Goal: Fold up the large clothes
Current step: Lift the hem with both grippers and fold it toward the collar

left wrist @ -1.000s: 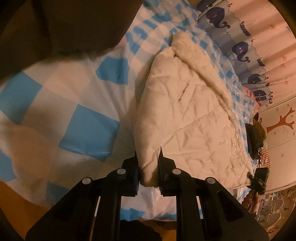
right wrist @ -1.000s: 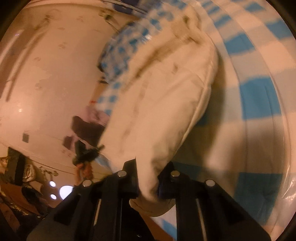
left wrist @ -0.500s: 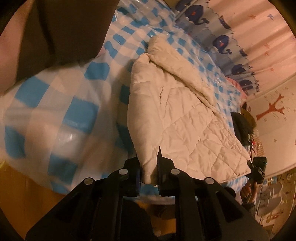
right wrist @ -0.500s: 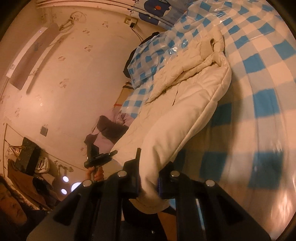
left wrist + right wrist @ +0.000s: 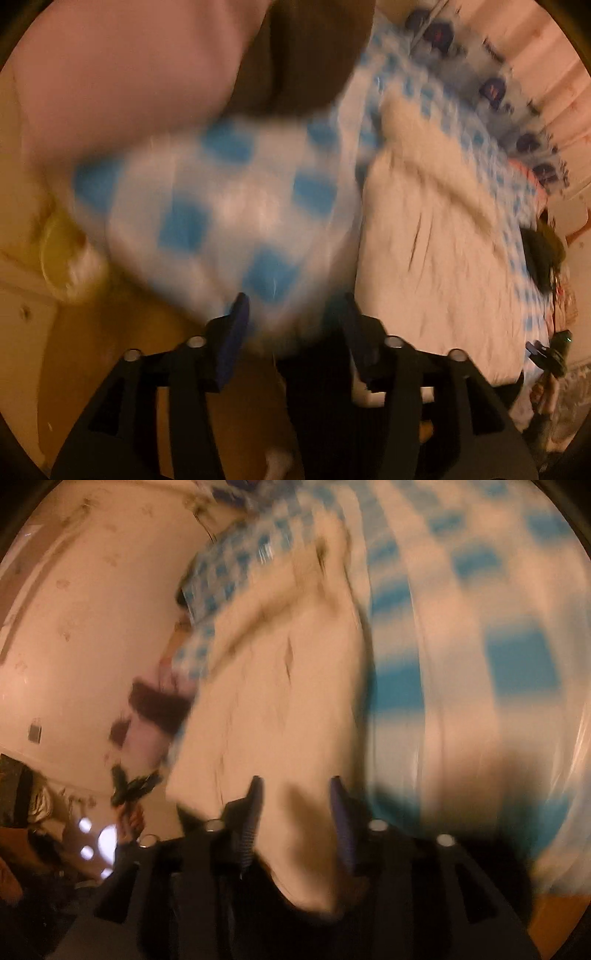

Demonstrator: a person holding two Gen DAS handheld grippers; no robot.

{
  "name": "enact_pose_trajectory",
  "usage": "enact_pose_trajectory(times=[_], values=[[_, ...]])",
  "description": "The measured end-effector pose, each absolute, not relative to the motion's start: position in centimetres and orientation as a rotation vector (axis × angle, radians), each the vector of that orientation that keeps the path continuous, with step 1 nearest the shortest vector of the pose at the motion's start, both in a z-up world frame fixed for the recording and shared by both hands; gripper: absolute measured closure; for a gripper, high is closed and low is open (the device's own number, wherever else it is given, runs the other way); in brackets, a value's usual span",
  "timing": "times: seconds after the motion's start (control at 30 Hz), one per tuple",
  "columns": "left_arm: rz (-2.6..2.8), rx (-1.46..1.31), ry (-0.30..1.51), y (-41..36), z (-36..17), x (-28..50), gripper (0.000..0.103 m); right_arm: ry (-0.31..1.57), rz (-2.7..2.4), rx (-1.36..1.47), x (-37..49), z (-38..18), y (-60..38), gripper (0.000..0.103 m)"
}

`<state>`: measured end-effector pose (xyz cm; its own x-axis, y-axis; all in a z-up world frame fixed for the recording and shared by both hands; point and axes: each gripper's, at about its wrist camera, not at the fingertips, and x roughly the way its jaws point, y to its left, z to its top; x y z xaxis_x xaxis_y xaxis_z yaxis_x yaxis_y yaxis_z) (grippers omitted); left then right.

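Left gripper (image 5: 295, 325): sprung apart, empty; half a second ago it pinched the hem.
Right gripper (image 5: 295, 812): spread, hem loose between the fingers.
Cream quilted padded coat (image 5: 436, 266): right of frame, on the blue-checked plastic sheet (image 5: 229, 206).
Meaning: fold laid, likely regrasp.

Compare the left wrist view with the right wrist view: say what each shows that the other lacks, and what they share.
Only the left wrist view shows the whale-print curtain, a pink and brown mass up close, and the open left gripper over blue-checked cover. Only the right wrist view shows the bare wall and the open right gripper with garment edge between its fingers. Both show the cream quilted garment on the blue-checked cover, blurred.
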<state>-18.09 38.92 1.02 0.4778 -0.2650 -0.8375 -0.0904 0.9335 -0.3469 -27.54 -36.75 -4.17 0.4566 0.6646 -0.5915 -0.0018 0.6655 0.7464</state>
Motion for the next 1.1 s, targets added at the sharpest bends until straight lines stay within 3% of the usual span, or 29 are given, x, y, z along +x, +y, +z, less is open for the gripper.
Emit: enact_pose_trajectory(times=[0.07, 0.1, 0.2, 0.33, 0.43, 0.57, 0.6, 0.73, 0.83, 0.87, 0.93, 1.1], values=[[-0.176, -0.360, 0.977, 36.7, 3.3, -15.2, 0.047, 0.936, 0.444, 0.697, -23.7, -1.2, -36.1, 0.039], [-0.251, -0.345, 0.932, 34.2, 4.1, -12.9, 0.040, 0.894, 0.446, 0.660, -21.1, 0.1, -35.0, 0.039], [-0.396, -0.283, 0.873, 25.7, 3.8, -5.4, 0.038, 0.831, 0.460, 0.570, -12.3, 2.0, -30.6, 0.039], [-0.487, -0.274, 0.855, 15.7, 0.6, 5.4, 0.038, 0.859, 0.411, 0.462, -0.4, 0.1, -25.4, 0.039], [-0.444, -0.216, 0.870, 10.8, -2.7, 12.3, 0.038, 0.961, 0.256, 0.269, 7.2, -4.5, -23.0, 0.039], [-0.376, -0.178, 1.008, 9.2, -9.5, 18.9, 0.042, 1.012, 0.222, 0.361, 10.4, -10.5, -26.1, 0.059], [-0.374, -0.160, 1.005, 8.8, -9.6, 19.2, 0.042, 1.014, 0.219, 0.369, 10.6, -10.5, -26.4, 0.059], [-0.380, -0.108, 1.073, 9.6, -7.4, 17.5, 0.042, 1.058, 0.272, 0.377, 9.0, -8.4, -27.3, 0.055], [-0.428, -0.174, 1.079, 14.4, -3.7, 12.7, 0.036, 1.006, 0.341, 0.472, 3.9, -4.4, -28.9, 0.027], [-0.450, -0.197, 1.070, 16.9, -2.4, 9.8, 0.027, 0.994, 0.380, 0.478, 0.6, -2.9, -29.7, 0.023], [-0.463, -0.216, 1.068, 20.9, -1.3, 4.9, 0.018, 1.022, 0.403, 0.466, -4.3, -1.7, -30.4, 0.021], [-0.393, -0.299, 1.151, 31.2, -2.8, -7.7, 0.017, 1.202, 0.391, 0.607, -18.4, -4.5, -33.9, 0.020]])
